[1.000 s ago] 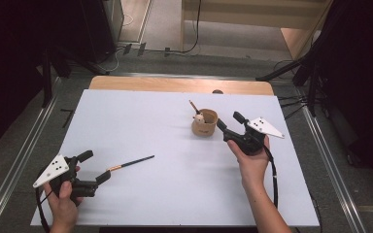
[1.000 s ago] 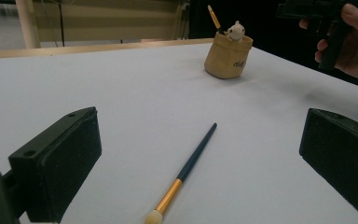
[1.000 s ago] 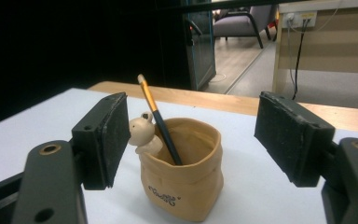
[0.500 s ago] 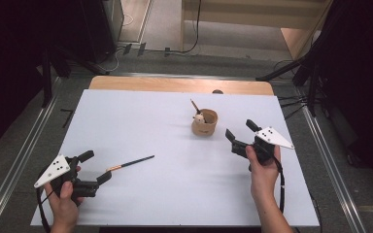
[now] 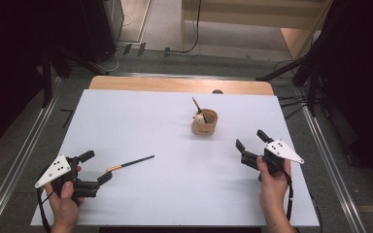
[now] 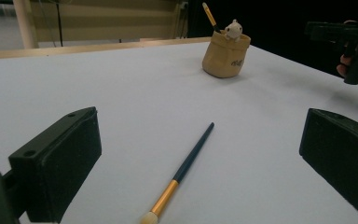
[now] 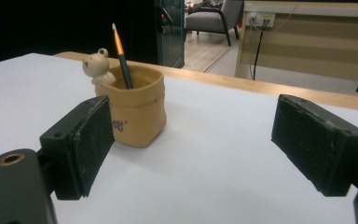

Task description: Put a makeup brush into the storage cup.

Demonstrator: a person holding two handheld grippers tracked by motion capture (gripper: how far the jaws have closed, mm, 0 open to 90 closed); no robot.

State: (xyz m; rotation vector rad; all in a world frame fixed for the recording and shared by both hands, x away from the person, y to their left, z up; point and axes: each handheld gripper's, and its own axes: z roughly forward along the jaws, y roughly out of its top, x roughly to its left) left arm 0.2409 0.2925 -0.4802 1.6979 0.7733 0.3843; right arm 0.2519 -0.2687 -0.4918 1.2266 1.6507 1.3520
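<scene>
While the left claw (image 5: pixel 98 168) stands spread around the bristle end of the paintbrush (image 6: pixel 182 172) lying flat on the worktop (image 5: pixel 175 204), pickup looks next: pinch the ferrule, lift, carry to the pot (image 5: pixel 204 123); the right claw (image 5: pixel 250 143), spread and empty, waits near it

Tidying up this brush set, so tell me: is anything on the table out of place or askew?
One brush lies loose on the white table, in front of the open left gripper, while another brush stands in the tan cup. The cup is upright; nothing looks spilled or damaged.
</scene>
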